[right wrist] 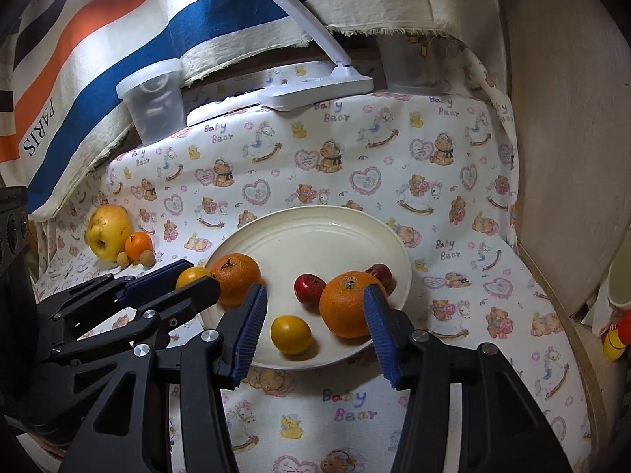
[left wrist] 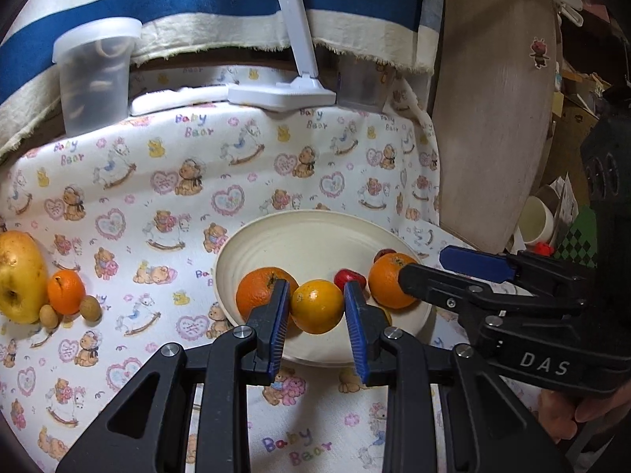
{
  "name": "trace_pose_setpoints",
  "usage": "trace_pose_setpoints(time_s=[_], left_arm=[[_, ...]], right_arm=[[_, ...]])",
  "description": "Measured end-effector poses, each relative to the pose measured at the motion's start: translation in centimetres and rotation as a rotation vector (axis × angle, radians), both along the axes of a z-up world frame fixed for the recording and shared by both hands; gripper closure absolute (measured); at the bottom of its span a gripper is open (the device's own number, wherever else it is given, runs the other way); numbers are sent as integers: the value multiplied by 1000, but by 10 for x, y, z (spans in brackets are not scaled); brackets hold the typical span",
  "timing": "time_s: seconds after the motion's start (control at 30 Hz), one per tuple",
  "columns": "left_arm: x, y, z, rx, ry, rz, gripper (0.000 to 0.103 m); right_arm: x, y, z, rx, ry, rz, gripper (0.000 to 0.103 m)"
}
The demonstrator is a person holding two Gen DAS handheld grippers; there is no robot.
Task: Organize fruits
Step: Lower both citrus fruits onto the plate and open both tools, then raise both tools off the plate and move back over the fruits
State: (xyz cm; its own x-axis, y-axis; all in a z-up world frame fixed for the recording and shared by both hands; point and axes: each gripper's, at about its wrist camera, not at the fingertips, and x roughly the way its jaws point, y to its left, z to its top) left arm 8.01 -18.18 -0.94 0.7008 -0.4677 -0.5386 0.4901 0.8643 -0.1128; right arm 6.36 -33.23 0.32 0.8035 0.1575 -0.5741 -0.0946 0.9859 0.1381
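The yellow apple (left wrist: pixel 19 276) is cut by the left edge; the frosted container's (left wrist: pixel 94 79) contents are perhaps unreadable.

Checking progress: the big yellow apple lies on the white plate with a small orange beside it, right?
No: the yellow apple lies on the printed cloth, left of the white plate, with the small orange beside it. The right wrist view shows it.

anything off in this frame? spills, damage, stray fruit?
No spills or damage. Only oddity: a cluster remains off the plate on the cloth at left, namely a yellow apple, a small orange and two small brown fruits. Fruit on the plate looks settled.
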Motion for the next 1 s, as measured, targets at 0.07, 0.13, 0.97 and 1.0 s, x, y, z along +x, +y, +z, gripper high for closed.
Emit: trace_pose_setpoints(time_s=[0.07, 0.13, 0.97, 1.0], left_arm=[[0, -1, 0, 3, 2, -1, 76], [0, -3, -1, 9, 1, -3, 76], [-14, 27, 32, -31, -144, 103, 56], [-17, 30, 37, -36, -158, 109, 56]], right_arm=[[0, 0, 0, -5, -3, -2, 50], [-2, 2, 1, -19, -10, -13, 50], [-12, -2, 12, -22, -79, -56, 50], [-13, -3, 12, -19, -82, -57, 50]])
